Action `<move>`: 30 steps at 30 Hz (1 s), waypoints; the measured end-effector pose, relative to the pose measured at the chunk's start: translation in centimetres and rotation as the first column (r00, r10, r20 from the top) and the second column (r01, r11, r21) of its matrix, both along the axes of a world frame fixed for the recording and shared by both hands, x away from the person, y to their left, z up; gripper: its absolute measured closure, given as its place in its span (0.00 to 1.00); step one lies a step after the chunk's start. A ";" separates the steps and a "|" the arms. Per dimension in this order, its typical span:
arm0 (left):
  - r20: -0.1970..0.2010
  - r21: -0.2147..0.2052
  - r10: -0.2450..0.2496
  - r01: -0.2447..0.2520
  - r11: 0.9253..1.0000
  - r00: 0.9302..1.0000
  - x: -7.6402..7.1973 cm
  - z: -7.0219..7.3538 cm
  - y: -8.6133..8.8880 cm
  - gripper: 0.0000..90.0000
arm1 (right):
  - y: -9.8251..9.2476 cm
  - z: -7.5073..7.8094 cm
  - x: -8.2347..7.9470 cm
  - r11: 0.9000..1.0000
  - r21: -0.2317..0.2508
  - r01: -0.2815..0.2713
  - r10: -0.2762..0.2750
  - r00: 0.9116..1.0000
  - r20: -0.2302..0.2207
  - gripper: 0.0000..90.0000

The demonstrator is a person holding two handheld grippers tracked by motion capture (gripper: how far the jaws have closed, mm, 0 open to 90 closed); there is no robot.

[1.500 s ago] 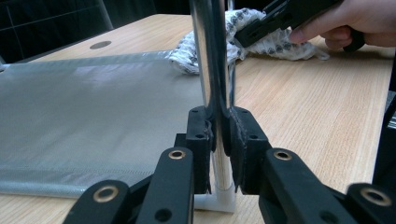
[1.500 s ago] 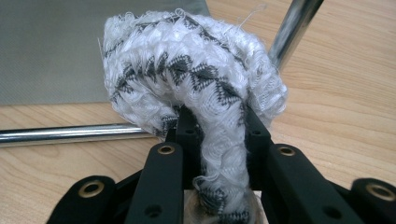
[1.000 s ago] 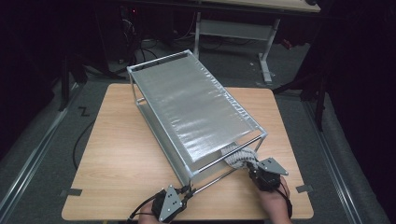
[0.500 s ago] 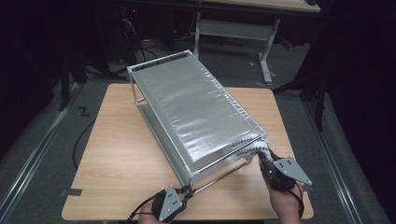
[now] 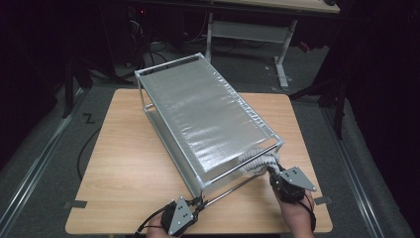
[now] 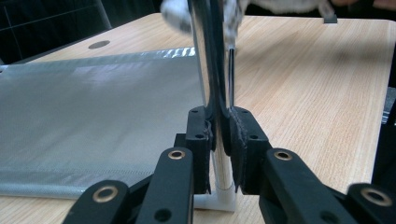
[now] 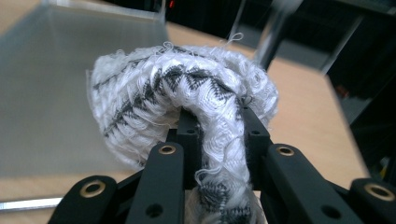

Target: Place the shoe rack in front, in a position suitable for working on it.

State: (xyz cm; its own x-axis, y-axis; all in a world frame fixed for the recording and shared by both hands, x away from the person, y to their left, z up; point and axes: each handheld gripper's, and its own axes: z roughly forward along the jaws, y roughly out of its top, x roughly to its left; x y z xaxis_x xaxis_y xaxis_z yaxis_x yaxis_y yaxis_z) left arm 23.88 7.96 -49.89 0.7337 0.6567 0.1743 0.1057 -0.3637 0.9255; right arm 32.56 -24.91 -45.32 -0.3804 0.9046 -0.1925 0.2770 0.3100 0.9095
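- High view: metal rack [image 5: 208,116] with a silver mesh top stands slantwise on the wooden tabletop [image 5: 124,163]. Left hand-held gripper [image 5: 198,206] sits at the near edge, pinching the rack's near-corner post low down; the rack stretches up and away from it. Right hand-held gripper [image 5: 273,171] is at the rack's near-right corner, well apart from the left one, with a white-and-grey knitted cloth [image 5: 257,161] bunched right at its tips, against the rack's frame bar. Person's hand [image 5: 297,213] comes in from the bottom edge behind it.
- Left gripper view: left hand-held gripper [image 6: 219,140] jaws pressed nearly together on the shiny upright post [image 6: 208,70], the post running straight up between the pads. Post's white foot [image 6: 219,200] rests on the tabletop [image 6: 317,84] just below the jaws. Rack's lower mesh shelf [image 6: 93,121] lies to the left of the gripper. Blurry white cloth [image 6: 205,11] far ahead at the top.
- Right gripper view: right hand-held gripper [image 7: 219,126] pinches the knitted cloth [image 7: 187,102]; a strand of it runs down between the pads, the rest balls up above and ahead of the tips. Jaws nearly together on the fabric. Mesh shelf [image 7: 56,70] behind and left of the gripper, tabletop [image 7: 308,112] to the right.
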 end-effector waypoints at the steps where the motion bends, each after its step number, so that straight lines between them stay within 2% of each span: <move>1: -0.001 0.000 0.000 0.000 1.000 1.000 0.0 0.0 0.0 0.87 | 0.1 -0.5 0.2 1.000 -0.003 -0.004 0.004 1.000 -0.026 0.84; 6: 0.001 0.000 0.001 -0.001 1.000 1.000 0.0 0.0 0.0 0.87 | 0.4 -2.8 1.3 0.999 -0.031 -0.026 0.022 0.991 -0.131 0.84; 8: 0.003 0.000 0.003 -0.003 1.000 1.000 0.0 0.0 0.0 0.87 | 0.4 -3.6 1.8 0.999 -0.020 -0.042 0.037 0.981 -0.191 0.83; 11: 0.003 -0.001 0.003 -0.003 1.000 1.000 0.0 0.0 0.0 0.87 | 0.1 -4.8 2.4 0.998 -0.017 -0.053 0.047 0.969 -0.242 0.83; 15: 0.003 0.001 0.002 -0.002 1.000 1.000 0.0 0.0 0.0 0.87 | 0.0 -4.7 2.3 0.999 -0.006 -0.050 0.047 0.969 -0.245 0.84; 23: 0.004 0.005 0.004 -0.004 1.000 1.000 0.0 0.0 0.1 0.87 | -0.7 -3.2 0.5 0.999 -0.012 -0.049 0.046 0.983 -0.177 0.84; 26: 0.010 0.029 0.016 -0.016 0.999 1.000 -0.2 0.2 0.3 0.86 | -1.8 -3.0 -0.1 1.000 -0.015 -0.025 0.023 0.986 -0.164 0.84; 30: -0.007 0.033 0.008 -0.008 0.999 1.000 -0.1 0.4 0.7 0.87 | -3.7 -2.9 -0.7 0.999 -0.002 0.037 -0.037 0.986 -0.165 0.84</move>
